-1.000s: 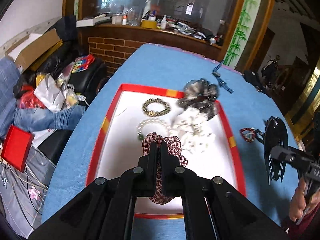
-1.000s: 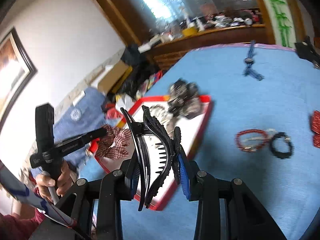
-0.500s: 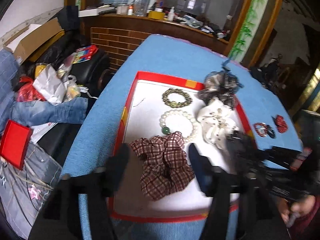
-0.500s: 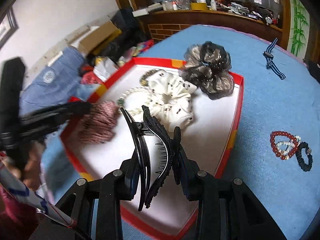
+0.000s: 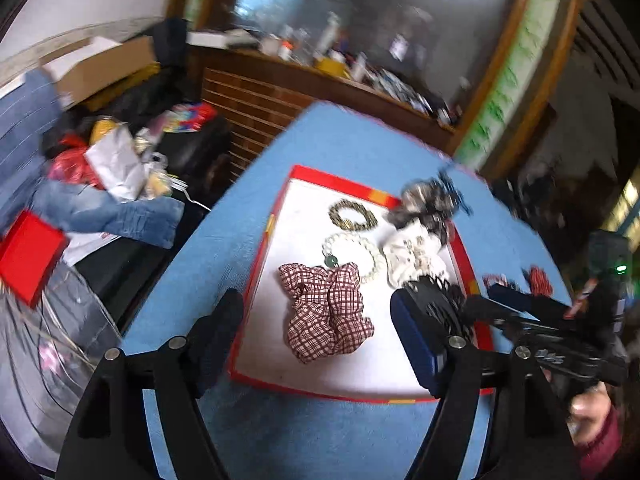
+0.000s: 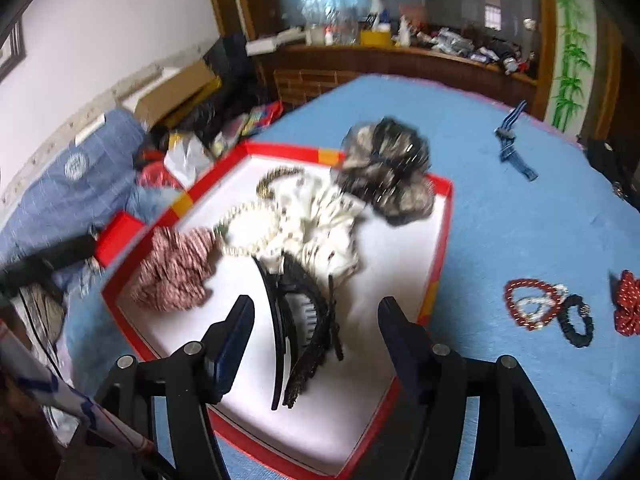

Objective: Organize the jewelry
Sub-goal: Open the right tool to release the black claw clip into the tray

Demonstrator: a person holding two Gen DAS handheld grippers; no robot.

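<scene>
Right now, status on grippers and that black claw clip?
Both grippers open, left, right. Black claw clip lying in red-rimmed tray, touching white scrunchie. Nothing obstructing.

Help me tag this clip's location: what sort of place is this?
Probably a lived-in home room: a cluttered wooden shelf of bottles, blue clothes piled beside a brown cardboard box, and a blue-clothed table holding a red-rimmed jewelry tray.
</scene>
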